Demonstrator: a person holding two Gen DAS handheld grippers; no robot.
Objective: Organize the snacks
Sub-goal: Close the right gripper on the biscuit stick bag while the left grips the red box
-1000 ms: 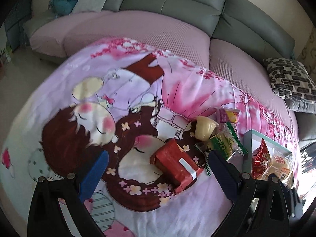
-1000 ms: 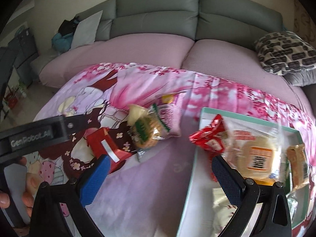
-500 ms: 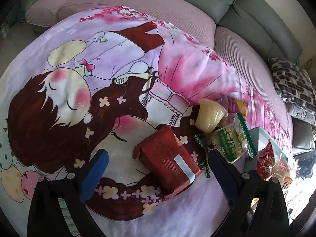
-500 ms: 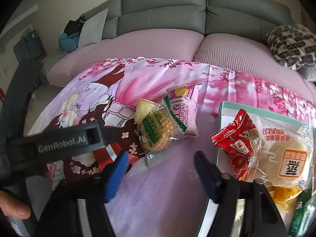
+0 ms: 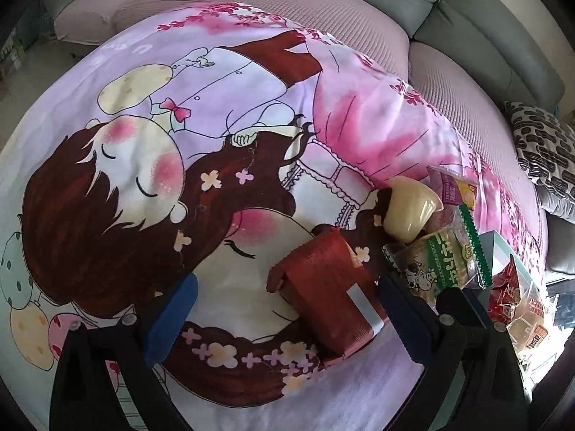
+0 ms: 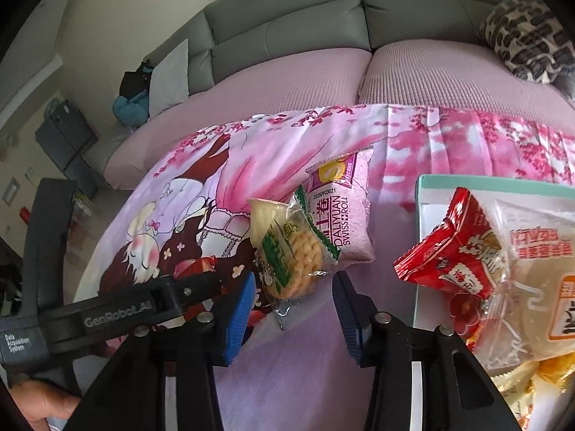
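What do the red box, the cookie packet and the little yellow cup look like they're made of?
Red box: probably matte printed cardboard, with folded edges and a flap.
Cookie packet: clear glossy plastic film, the biscuit shows through, its ends crimped.
Yellow cup: likely smooth translucent plastic, with a slight sheen.

Partly hidden behind the left gripper's arm [image 6: 118, 316]: red box [image 6: 196, 265]; cut off at right edge: bread packet [image 6: 539, 287].

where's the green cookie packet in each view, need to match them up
Left wrist: green cookie packet at right, just above the right-hand fingertip, below the cream cup.
Right wrist: centre, just beyond the gripper's fingertips.
Shared landmark: the pink swiss roll pack beside it.
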